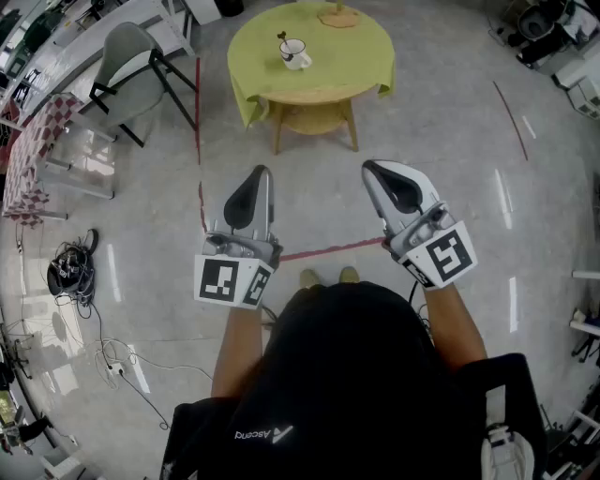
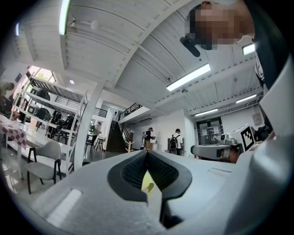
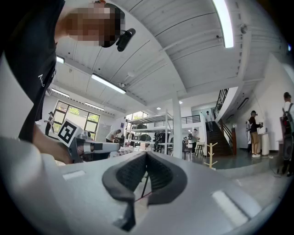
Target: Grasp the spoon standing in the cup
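A white cup [image 1: 296,55] stands on the round table with the yellow-green cloth [image 1: 352,61], far ahead of me. A dark spoon [image 1: 282,39] stands in the cup, its heart-shaped end up. Both grippers hang in the air over the floor, well short of the table, and point toward it. My left gripper [image 1: 262,172] is shut with nothing in it; in the left gripper view its black pads [image 2: 131,170] meet at the tip. My right gripper [image 1: 369,167] is shut and empty as well, and its pads [image 3: 124,176] touch in the right gripper view. Neither gripper view shows the cup.
A small wooden thing [image 1: 337,14] lies at the table's far edge. A grey chair [image 1: 127,58] stands left of the table, with a checked-cloth table [image 1: 26,155] further left. Cables [image 1: 71,270] lie on the floor at my left. Red tape lines [image 1: 328,249] cross the floor.
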`<state>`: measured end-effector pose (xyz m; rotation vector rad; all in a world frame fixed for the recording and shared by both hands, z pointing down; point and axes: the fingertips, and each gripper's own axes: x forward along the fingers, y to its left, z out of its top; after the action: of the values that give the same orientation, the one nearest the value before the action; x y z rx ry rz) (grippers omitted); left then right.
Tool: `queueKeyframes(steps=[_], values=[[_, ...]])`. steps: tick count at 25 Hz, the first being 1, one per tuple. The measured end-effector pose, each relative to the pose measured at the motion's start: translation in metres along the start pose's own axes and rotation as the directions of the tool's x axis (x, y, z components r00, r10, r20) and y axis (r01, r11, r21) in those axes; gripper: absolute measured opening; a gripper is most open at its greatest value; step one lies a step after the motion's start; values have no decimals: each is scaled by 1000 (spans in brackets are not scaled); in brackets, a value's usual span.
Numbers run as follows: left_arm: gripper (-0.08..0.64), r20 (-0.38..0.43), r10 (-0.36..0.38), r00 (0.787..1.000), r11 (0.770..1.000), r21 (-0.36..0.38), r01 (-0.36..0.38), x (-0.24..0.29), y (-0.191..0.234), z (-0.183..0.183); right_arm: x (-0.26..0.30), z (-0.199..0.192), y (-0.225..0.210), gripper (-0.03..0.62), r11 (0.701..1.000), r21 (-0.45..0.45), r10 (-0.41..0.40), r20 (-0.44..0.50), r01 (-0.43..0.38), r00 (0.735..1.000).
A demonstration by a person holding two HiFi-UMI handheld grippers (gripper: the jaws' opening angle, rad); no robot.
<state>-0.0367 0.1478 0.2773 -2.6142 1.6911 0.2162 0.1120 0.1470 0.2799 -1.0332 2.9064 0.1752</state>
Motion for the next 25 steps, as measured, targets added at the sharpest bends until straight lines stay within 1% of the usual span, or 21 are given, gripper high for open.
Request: queueKeyframes(steps=[4,9,20,25], values=[[9,4,-1,1000,1000,-5,1,3,9,1,9,0,0,3,1000,-5,-1,-5,1,1000],[9,12,-4,1000,1000,-11,4,-1,19,2,20,1,5,3,1000,21,1,6,-1,1000],[9,40,-19,999,1000,-9,19,-8,82,4,76,-9,25,3,1000,-10,-7,-18,7,1000],[9,48,-19,999,1000,-15,20,-1,111,-1,102,-16,21,3,1000,-23,-13,-31,13,999]])
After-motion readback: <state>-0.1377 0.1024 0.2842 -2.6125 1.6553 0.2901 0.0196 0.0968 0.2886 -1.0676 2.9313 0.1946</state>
